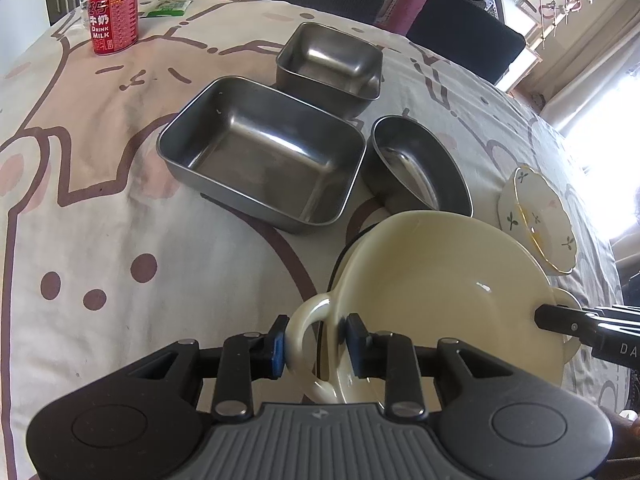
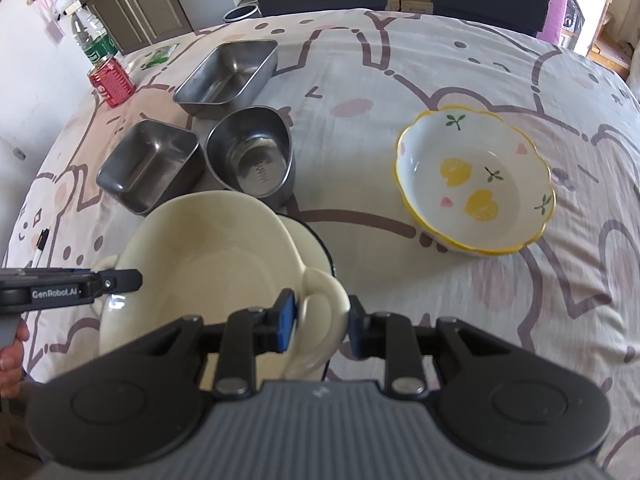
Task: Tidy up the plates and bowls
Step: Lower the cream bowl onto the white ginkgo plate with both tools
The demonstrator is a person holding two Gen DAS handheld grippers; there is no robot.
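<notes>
Jaws of both grippers grasp the cream bowl (image 1: 440,280) by its handles, hiding the plate beneath.

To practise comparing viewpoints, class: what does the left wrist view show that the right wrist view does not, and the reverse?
Only the left wrist view: the DRINK MILK lettering on the red can and the flowered bowl's outer wall. Only the right wrist view: a marker pen on the cloth, grey cabinets, and yellow hearts inside that bowl. Both: the cream bowl gripped at one handle by each hand-held gripper, left and right, and three steel containers.
</notes>
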